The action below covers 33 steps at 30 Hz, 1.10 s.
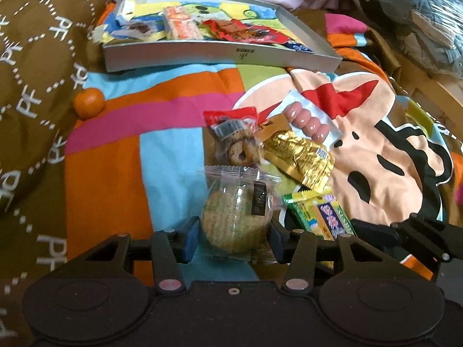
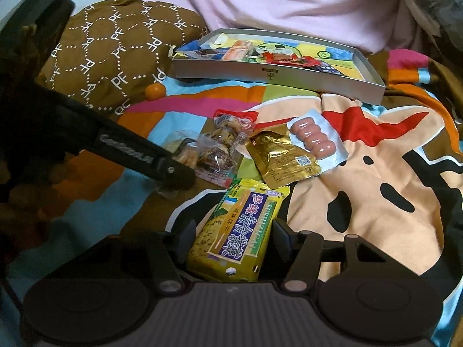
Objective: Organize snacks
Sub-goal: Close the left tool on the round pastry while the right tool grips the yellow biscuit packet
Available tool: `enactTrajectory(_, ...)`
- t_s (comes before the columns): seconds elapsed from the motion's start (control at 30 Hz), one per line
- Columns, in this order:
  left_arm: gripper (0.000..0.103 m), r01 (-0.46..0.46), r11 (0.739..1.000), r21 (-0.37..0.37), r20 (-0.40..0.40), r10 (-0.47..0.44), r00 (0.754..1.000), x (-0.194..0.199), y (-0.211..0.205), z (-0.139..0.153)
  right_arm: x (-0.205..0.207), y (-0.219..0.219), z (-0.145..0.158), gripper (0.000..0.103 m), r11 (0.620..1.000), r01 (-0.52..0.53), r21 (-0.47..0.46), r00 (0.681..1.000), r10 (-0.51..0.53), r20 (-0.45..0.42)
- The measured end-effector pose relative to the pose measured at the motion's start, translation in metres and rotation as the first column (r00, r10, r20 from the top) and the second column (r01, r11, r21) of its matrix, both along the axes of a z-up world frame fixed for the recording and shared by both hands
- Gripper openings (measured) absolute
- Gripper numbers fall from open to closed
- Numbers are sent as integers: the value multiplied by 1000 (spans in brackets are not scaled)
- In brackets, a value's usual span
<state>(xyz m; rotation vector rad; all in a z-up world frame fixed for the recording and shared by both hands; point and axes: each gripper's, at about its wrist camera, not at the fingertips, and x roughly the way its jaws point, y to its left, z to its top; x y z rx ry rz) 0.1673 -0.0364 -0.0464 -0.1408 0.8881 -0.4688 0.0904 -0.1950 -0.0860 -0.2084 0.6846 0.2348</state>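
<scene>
**A:** ok so where are both hands at right now?

**B:** from my seat: the left hand-held gripper (image 1: 234,235) has its 2 blue pads squeezed onto the round cookie (image 1: 231,219) in a clear wrapper, down on the colourful bedspread (image 1: 121,150); the right hand-held gripper (image 2: 231,238) is clamped on the sides of the yellow-green cracker pack (image 2: 235,237), which lies lengthwise between the fingers; I can see the left one's black finger reaching in from the left in the right wrist view, too

**A:** and the rest of the snacks?

**B:** still in a little heap just past the cookie; a red-topped bag of speckled cookies (image 1: 234,138), a gold foil pouch (image 1: 301,156) overlapping it, and a pack of 5 pink sausages (image 1: 306,121) touching the pouch's far side; the grey tray (image 1: 220,53) sits further back on the bed with a few wrapped snacks already in it, an orange box (image 1: 181,23) and some red packets (image 1: 243,30); a lone mandarin (image 1: 88,102) sits off to the left against the brown quilt (image 1: 31,57)
</scene>
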Motion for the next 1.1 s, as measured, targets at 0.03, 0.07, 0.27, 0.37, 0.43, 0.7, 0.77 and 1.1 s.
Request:
enactTrajectory(0.03, 51, -2, 1000, 6, 0, 2, 1000, -2, 1, 0, 1, 0, 0, 65, 1000, 2, 4, 1000, -2, -4)
enactTrajectory(0.07, 51, -2, 1000, 12, 4, 2, 1000, -3, 1, 1, 3, -2, 1, 65, 1000, 7, 13, 1000, -7, -11)
enactTrajectory(0.27, 52, 5, 1000, 16, 4, -5, 1000, 3, -2, -3, 11, -3, -2, 78, 998, 59, 22, 997, -58, -51)
enactTrajectory(0.37, 53, 6, 1000, 12, 1, -6, 1000, 7, -2, -6, 16, -3, -5, 82, 996, 83, 17, 994, -81, -70)
enactTrajectory(0.43, 54, 11, 1000, 16, 4, -11, 1000, 9, -4, -7, 18, -3, -6, 82, 995, 93, 23, 993, -91, -78)
enactTrajectory(0.7, 51, 30, 998, 48, 23, -31, 999, 8, -10, -6, 11, 3, -7, 65, 997, 74, 29, 995, -71, -73)
enactTrajectory(0.77, 51, 32, 998, 48, 23, -33, 999, 7, -10, -6, 10, 3, -7, 63, 997, 73, 32, 995, -71, -73)
enactTrajectory(1.1, 50, 20, 999, 42, 21, -21, 1000, 7, -9, -4, -3, 3, -7, 56, 998, 1, -67, 999, -3, -39)
